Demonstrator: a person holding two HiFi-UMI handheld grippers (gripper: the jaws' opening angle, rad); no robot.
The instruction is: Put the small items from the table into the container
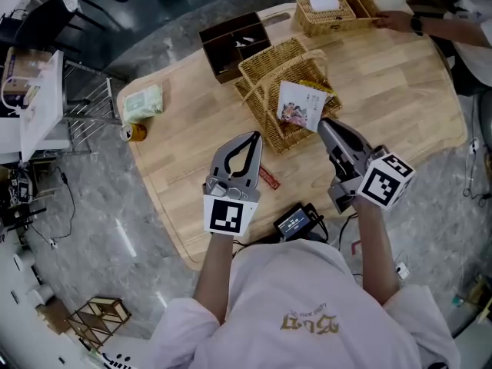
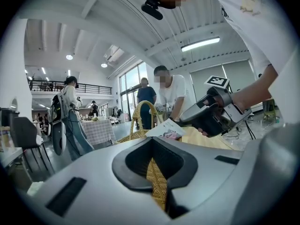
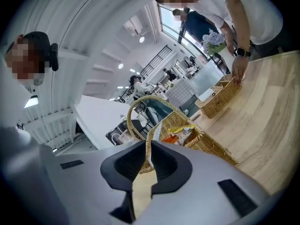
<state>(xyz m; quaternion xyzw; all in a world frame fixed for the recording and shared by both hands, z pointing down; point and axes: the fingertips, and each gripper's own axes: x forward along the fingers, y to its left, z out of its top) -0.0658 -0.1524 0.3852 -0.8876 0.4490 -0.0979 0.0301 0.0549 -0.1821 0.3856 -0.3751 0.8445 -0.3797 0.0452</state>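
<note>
The snack packet (image 1: 301, 104) stands on edge in the handled wicker basket (image 1: 265, 71) at the middle of the table (image 1: 384, 91), leaning against the rim at the basket's 4 o'clock side. We judge this to be the end of a placing step: the packet is inside the container but not yet let go.

The right gripper (image 1: 323, 123) has its tips at the packet's lower corner. In the right gripper view the jaws stand almost together with a thin white edge pinched between them. It looks like a grip, though the sliver is too fine for us to be sure how hard the pads press.

Next, we think, the jaws need to part so the packet drops flat, and the gripper should draw back clear of the handle.

The left gripper (image 1: 254, 138) is closed on nothing, just short of the basket at its 7 o'clock. A small red sachet (image 1: 269, 177) lies on the wood beside it — a likely next pick. A green packet (image 1: 143, 102) waits well apart, at the basket's 9 o'clock.

Both forearms reach in from 6 o'clock. The right gripper points toward 11 and the left toward 12 — both close to level, noses slightly dipped.
</note>
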